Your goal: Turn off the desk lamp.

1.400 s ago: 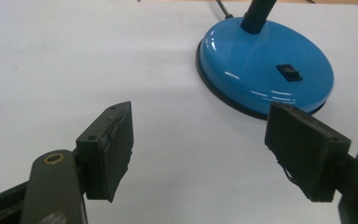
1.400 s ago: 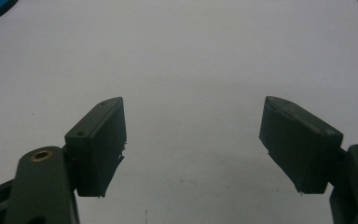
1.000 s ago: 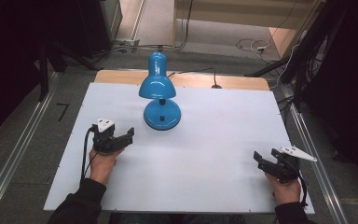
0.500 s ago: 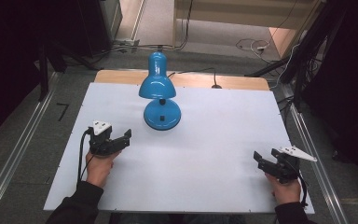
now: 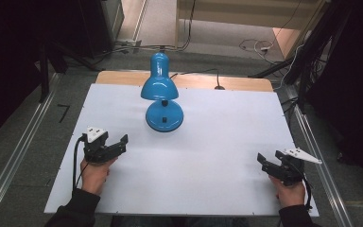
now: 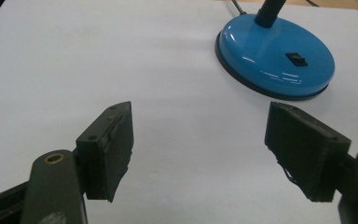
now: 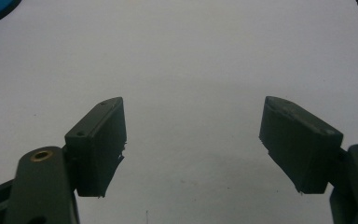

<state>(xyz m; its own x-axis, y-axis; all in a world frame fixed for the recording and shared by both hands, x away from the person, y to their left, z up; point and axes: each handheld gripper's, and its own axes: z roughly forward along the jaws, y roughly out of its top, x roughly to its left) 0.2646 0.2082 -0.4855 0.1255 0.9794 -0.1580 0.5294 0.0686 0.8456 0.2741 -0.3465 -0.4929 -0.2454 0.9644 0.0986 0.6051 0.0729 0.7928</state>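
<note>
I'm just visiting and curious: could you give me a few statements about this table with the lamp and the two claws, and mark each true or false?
1. The blue lamp stands on the white table. True.
2. The left claw is shut on the lamp's base. False: it is open, apart from the base and holding nothing.
3. The right claw is open with nothing between its jaws. True.
4. The lamp lies tipped on its side. False: it stands upright on its round base.
5. A black switch sits on the base. True.
</note>
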